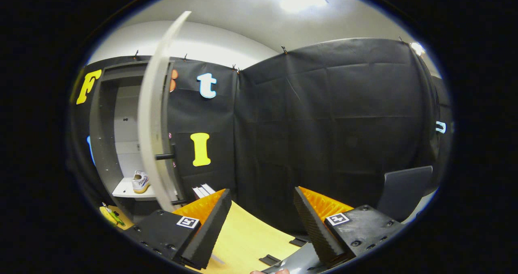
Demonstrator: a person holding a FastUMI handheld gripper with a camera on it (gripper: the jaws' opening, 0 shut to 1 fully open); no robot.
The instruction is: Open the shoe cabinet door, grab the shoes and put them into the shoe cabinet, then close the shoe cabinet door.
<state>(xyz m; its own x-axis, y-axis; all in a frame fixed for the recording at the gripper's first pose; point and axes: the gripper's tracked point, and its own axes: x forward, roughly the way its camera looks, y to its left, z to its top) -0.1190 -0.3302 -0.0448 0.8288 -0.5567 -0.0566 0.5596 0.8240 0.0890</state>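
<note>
The shoe cabinet [106,116] stands ahead to the left of my fingers, its inside showing. Its pale door [153,116] hangs open, edge-on toward me, with a dark bar handle [165,156] on it. A white shoe with a tan sole [140,181] rests on a white shelf [123,190] inside the cabinet. My gripper [262,203] is open, well back from the cabinet, with nothing between its fingers; the left fingertip [220,201] sits just right of the door's lower edge.
A light wooden tabletop [247,235] runs beneath the fingers. A dark grey panel [404,189] leans at the right against the black cloth wall. A small yellow object [110,216] lies low beside the cabinet. White flat strips [203,190] lie past the left finger.
</note>
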